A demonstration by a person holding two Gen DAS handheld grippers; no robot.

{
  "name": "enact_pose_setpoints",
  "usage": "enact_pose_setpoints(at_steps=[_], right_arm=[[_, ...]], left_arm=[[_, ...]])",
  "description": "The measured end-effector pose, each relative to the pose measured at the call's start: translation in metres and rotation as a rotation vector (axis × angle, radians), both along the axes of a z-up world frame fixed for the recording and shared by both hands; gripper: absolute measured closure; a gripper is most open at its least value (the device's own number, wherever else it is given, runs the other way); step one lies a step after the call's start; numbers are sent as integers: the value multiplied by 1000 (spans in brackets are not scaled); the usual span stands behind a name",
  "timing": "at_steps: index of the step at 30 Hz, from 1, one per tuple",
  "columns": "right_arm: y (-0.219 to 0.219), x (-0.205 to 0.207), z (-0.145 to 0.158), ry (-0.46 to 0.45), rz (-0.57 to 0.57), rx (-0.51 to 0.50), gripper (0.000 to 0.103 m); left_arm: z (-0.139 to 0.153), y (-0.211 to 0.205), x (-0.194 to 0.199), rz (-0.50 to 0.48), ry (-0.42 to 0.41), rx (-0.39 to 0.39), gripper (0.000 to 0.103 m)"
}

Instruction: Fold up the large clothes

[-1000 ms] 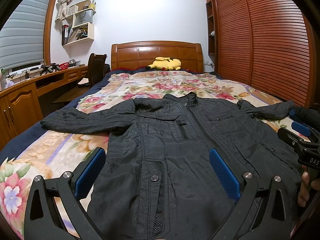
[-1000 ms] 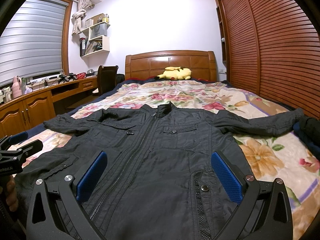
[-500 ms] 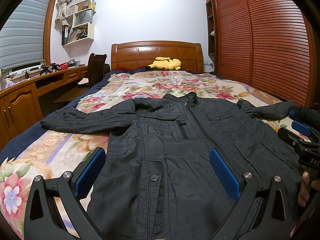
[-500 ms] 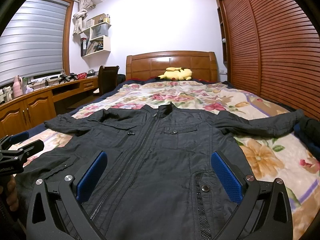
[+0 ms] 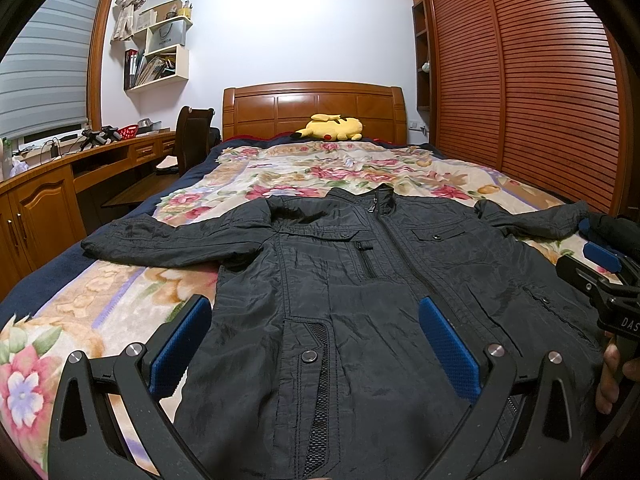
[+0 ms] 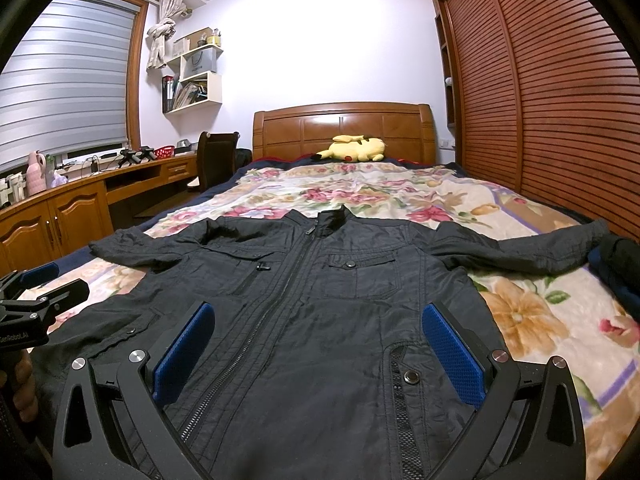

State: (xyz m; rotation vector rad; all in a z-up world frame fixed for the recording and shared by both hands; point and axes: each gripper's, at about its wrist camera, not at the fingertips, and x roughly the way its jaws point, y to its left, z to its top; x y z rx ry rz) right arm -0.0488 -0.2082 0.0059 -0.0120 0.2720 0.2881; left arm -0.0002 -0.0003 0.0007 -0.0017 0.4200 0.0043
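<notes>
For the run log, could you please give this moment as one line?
black zip-front jacket: flat on floral bedspread, unfolded | left gripper: open | right gripper: open

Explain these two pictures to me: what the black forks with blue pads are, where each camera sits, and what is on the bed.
No robot arm is here. A person holds a hand-held gripper in each hand, and each carries a fisheye camera that looks forward along its two fingers.

The left wrist view shows the left hand-held gripper, its blue pads spread wide, open and holding nothing. At its right edge you see the other tool from the side.

The right wrist view shows the right hand-held gripper, also open and empty.

Both point at a dark jacket lying flat, front up, zipped, sleeves spread, on a floral bedspread. A yellow plush toy lies by the headboard. Nothing is folded yet.
</notes>
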Motion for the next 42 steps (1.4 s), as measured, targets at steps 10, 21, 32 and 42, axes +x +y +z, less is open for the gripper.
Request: enact_pose_setpoints(at_steps=[10, 21, 32, 42], right_arm=[[-1, 0, 1, 0, 1, 1, 0], [16, -3, 3, 11, 50, -8, 0], [35, -1, 20, 14, 131, -15, 0], [61, 28, 26, -15, 186, -24, 0]], left_arm=[[-1, 0, 0, -1, 0, 0, 0], [-1, 5, 3, 10, 19, -8, 0], [15, 46, 4, 38, 22, -56, 0], [9, 98, 15, 106, 37, -7, 0]])
